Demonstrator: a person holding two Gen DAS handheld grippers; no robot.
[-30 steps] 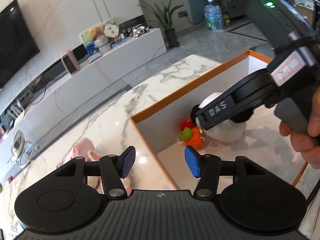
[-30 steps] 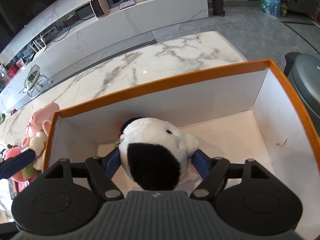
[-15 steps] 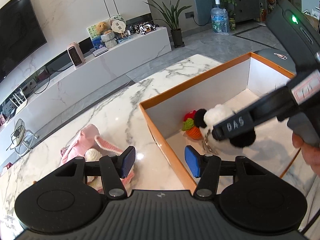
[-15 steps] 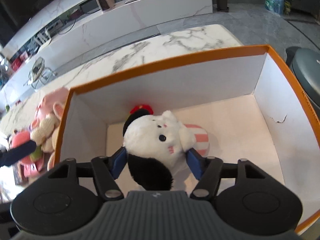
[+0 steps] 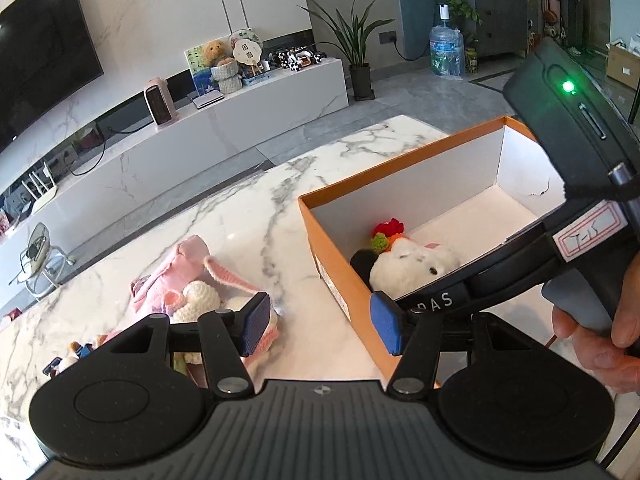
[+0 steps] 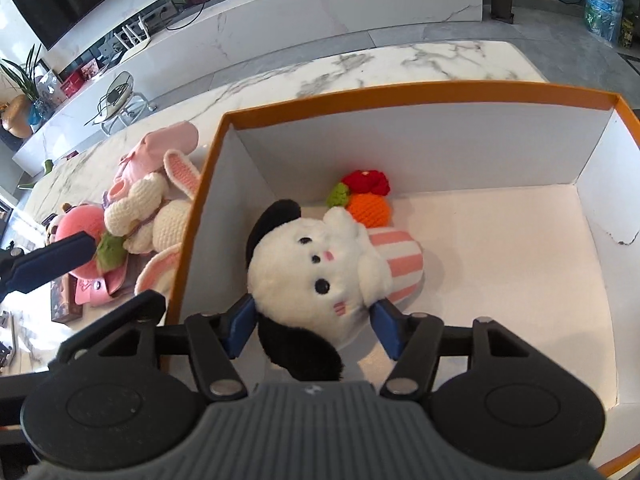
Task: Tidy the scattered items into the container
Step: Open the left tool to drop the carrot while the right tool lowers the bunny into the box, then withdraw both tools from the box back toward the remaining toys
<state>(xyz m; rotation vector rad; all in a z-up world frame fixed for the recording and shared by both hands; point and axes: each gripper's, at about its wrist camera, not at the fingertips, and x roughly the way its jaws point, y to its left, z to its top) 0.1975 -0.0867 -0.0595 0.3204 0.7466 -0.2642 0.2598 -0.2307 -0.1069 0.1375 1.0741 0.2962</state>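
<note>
Right gripper (image 6: pixel 313 330) sits inside the orange box (image 6: pixel 420 92), low over its white floor. The white plush dog (image 6: pixel 320 264) with black ears lies between its blue pads (image 6: pixel 386 332); the left pad seems to touch the fur, but at the right pad a thin gap may show, so I can't tell whether it's a grip. A pink-striped piece is behind the dog, and a crochet orange fruit (image 6: pixel 368 208) with a red top and green leaf is at the back wall, touching the dog's paw.

Left gripper (image 5: pixel 320 320) hangs over the marble table (image 5: pixel 248 216) at the box's near left corner, fingers apart, nothing between them. Outside the box on the left: crochet bunny (image 6: pixel 148 208) against a pink pouch (image 5: pixel 176 268), plus a pink round plush (image 6: pixel 78 228), all still on the table.

Readable text, left view: "PAS" on the right gripper's arm, first letter part hidden. A red-bordered label on its body has handwriting I can't read reliably. Green LED (image 5: pixel 567 87) lit on its housing.
</note>
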